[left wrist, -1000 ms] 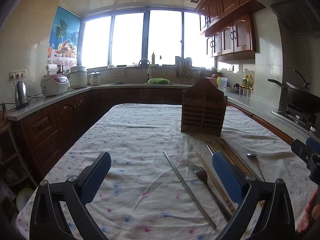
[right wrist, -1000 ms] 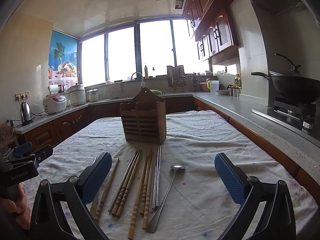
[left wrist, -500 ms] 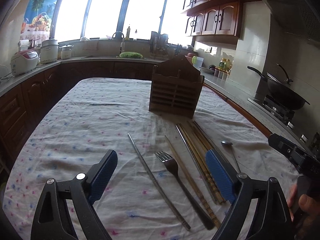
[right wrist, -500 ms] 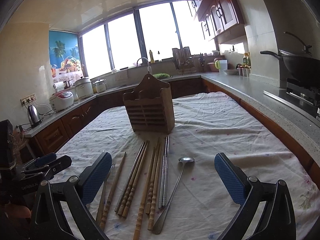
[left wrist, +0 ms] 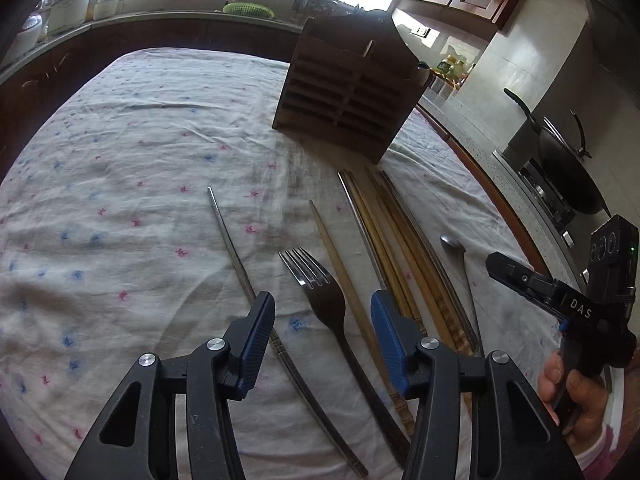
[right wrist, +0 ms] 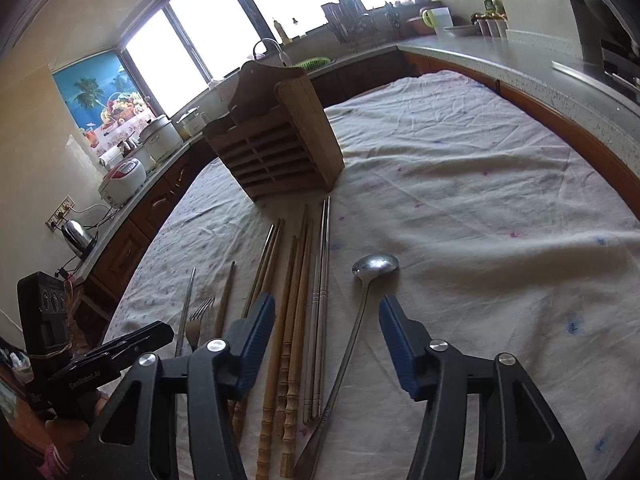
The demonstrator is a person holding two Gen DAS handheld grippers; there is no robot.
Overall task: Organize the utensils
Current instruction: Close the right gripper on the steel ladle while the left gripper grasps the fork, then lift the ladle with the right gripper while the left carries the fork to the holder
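Note:
A wooden slatted utensil holder [left wrist: 348,92] stands on the cloth-covered table [left wrist: 120,152]; it also shows in the right wrist view [right wrist: 276,148]. In front of it lie a metal fork [left wrist: 324,300], a single metal chopstick [left wrist: 236,248], a lone wooden chopstick [left wrist: 340,268], several wooden and metal chopsticks [right wrist: 296,300] and a long metal spoon [right wrist: 360,308]. My left gripper [left wrist: 322,336] is open and empty, low over the fork. My right gripper [right wrist: 326,340] is open and empty, low over the chopsticks and the spoon handle.
Kitchen counters run around the table. A wok on a stove [left wrist: 568,176] is at the right. Rice cookers [right wrist: 124,176] and a kettle [right wrist: 78,236] stand on the left counter. A sink with a green basket [left wrist: 248,8] is at the back.
Both grippers have tilted down and come closer to the utensils. Their jaws have narrowed but remain open. The left one now frames the fork, the right one the chopsticks and spoon.

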